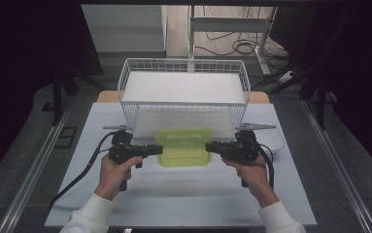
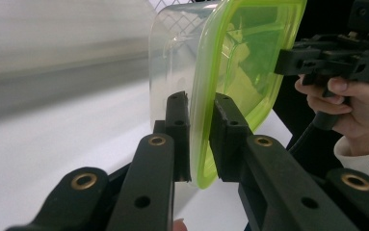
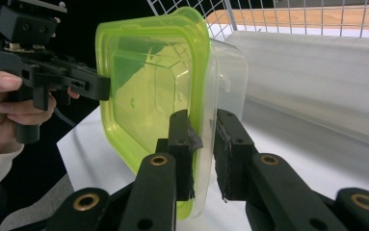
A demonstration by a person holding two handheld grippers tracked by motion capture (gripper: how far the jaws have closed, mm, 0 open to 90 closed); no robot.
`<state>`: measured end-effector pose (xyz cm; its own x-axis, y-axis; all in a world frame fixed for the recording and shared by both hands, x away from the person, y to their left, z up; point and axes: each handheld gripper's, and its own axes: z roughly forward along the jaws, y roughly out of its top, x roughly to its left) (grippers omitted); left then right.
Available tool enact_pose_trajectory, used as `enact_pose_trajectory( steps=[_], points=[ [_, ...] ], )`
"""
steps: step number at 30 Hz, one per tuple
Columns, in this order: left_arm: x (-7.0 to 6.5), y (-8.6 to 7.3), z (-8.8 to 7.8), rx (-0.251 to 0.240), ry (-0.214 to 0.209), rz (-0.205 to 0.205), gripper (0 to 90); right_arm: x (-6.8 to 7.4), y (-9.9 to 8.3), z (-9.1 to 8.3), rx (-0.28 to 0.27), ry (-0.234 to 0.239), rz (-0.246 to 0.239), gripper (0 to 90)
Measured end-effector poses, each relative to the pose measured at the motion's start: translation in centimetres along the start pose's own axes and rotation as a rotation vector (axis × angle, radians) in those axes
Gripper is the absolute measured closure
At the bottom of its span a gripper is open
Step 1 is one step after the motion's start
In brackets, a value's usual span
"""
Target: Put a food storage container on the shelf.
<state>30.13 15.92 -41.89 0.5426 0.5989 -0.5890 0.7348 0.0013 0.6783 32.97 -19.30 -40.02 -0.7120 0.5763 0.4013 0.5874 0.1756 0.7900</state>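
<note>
container (image 1: pixel 184 146) between both tongs, rims clamped

Setting: a lab or test room, not a home. The work table (image 1: pixel 183 194) is covered with a plain white sheet and sits inside a dark enclosure of black curtains (image 1: pixel 28 73) on both sides. Metal rails (image 1: pixel 33 170) run along the grey floor beside the table. Behind it, loose cables (image 1: pixel 232 46) lie on a wooden floor around the metal legs of a desk frame (image 1: pixel 266 43). A white wire basket (image 1: pixel 183 85) stands at the table's far edge.
</note>
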Motion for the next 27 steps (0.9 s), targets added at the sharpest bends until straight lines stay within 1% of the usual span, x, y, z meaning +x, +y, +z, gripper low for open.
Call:
enact_pose_trajectory(
  steps=[1, 4, 5, 6, 8, 11, 14, 18, 20, 22, 27],
  points=[
    [0.0, 0.1, 0.0, 0.0, 0.0, 0.003, 79.1, 0.0, 0.1, 0.0, -0.001, 0.0, -0.001, 77.7],
    [0.1, 0.7, -0.1, -0.006, -0.011, -0.005, 79.1, 0.0, 0.6, -0.1, -0.006, -0.002, -0.004, 77.6],
    [0.1, 0.8, -0.1, -0.008, -0.012, -0.006, 79.2, 0.1, 1.1, -0.2, -0.012, 0.002, -0.008, 77.6],
    [0.0, 1.1, -0.2, -0.012, -0.008, -0.001, 79.2, 0.1, 1.1, -0.2, -0.012, 0.002, -0.008, 77.6],
    [-0.5, 1.7, -0.4, -0.02, -0.001, 0.014, 79.3, 0.2, 1.7, -0.4, -0.018, 0.0, -0.015, 77.6],
    [-1.0, 2.7, -0.8, -0.034, -0.005, 0.018, 79.3, 0.5, 2.8, -0.9, -0.036, 0.002, -0.029, 77.5],
    [-1.4, 3.6, -1.2, -0.04, -0.002, 0.038, 79.2, 0.8, 3.7, -1.3, -0.047, 0.001, -0.041, 77.5],
    [-1.7, 4.4, -1.3, -0.044, 0.0, 0.046, 79.3, 1.0, 4.6, -1.6, -0.057, -0.004, -0.051, 77.5],
    [-1.7, 4.9, -1.4, -0.049, -0.01, 0.042, 79.3, 1.0, 5.0, -1.8, -0.062, -0.008, -0.059, 77.5],
    [-1.8, 5.2, -1.4, -0.051, -0.007, 0.044, 79.3, 1.1, 5.5, -1.9, -0.067, -0.008, -0.063, 77.5],
    [-2.1, 6.5, -1.6, -0.058, 0.014, 0.073, 79.4, 0.9, 6.5, -2.0, -0.072, -0.011, -0.068, 77.5]
  ],
)
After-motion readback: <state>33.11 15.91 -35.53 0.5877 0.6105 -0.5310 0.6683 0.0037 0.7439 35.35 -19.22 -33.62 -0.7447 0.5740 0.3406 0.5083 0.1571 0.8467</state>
